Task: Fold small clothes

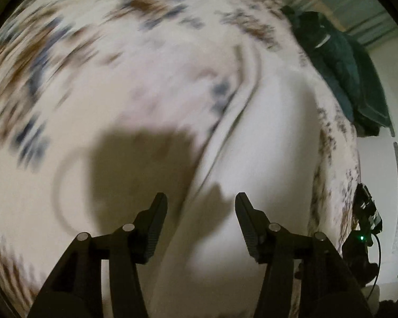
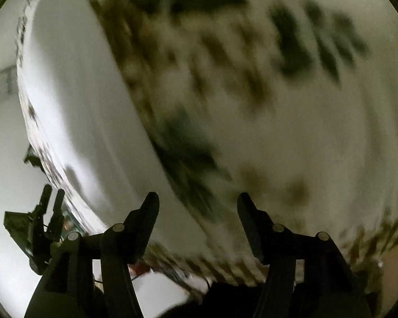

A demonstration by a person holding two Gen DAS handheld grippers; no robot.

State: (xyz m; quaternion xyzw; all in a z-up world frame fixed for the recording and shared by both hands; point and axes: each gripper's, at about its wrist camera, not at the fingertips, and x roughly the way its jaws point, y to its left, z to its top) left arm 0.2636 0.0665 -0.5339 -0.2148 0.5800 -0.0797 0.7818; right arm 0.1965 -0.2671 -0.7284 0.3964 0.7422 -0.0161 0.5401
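A patterned bedspread [image 1: 119, 53] fills both blurred views. The white cloth [image 1: 265, 132] runs lower centre to upper right, straight ahead of the left gripper [image 1: 201, 198], the nearer one, jaws apart and empty. The right gripper [image 2: 198, 198] is likewise apart, empty.

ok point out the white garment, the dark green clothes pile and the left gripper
white garment [image 1: 265, 137], left wrist view, on its plain cloth right of the seam
dark green clothes pile [image 1: 339, 61], left wrist view, on the middle of the heap
left gripper [image 1: 201, 198], left wrist view, midway between its open fingertips
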